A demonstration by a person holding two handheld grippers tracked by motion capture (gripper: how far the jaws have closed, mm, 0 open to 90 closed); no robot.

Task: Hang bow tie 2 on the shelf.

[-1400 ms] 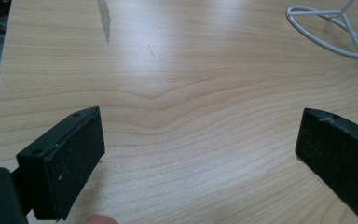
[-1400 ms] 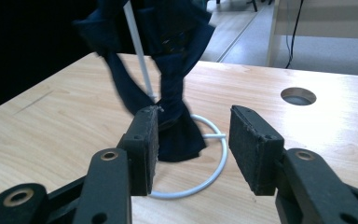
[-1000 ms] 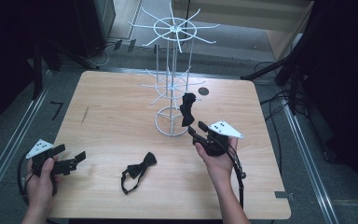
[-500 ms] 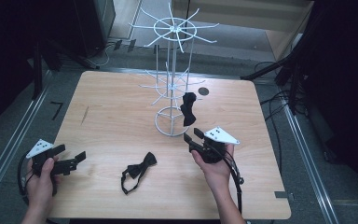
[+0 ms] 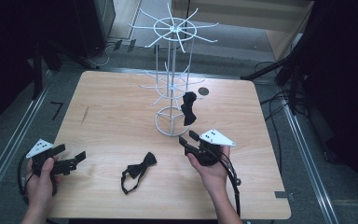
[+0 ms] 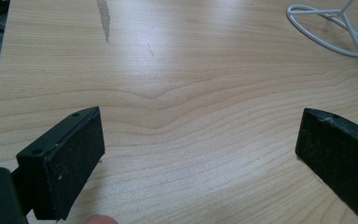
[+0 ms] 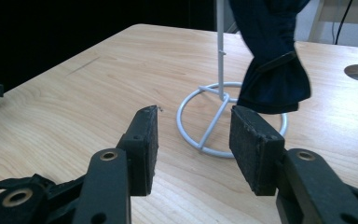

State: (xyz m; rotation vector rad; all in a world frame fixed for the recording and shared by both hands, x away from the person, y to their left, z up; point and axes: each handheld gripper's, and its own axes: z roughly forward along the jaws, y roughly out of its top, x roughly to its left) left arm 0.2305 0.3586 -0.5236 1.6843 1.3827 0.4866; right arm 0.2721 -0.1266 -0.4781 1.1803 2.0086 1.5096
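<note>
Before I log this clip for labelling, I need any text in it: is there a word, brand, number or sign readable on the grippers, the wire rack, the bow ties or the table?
None can be read.
The grey plate on the right gripper bears only small dark dots, no letters.
The wire rack, the hanging bow tie, the bow tie lying flat and the table carry no lettering.

Two black bow ties, one hung up and one on the table

One bow tie (image 5: 188, 108) hangs off a lower arm of the white wire rack (image 5: 170, 70), dangling lengthwise just above the rack's ring base, and it looks dark and folded up close in the right gripper view. The other bow tie (image 5: 140, 168) lies flat on the wooden table (image 5: 112, 107) near the front edge, tilted diagonally, its strap looped out toward the front.
</note>
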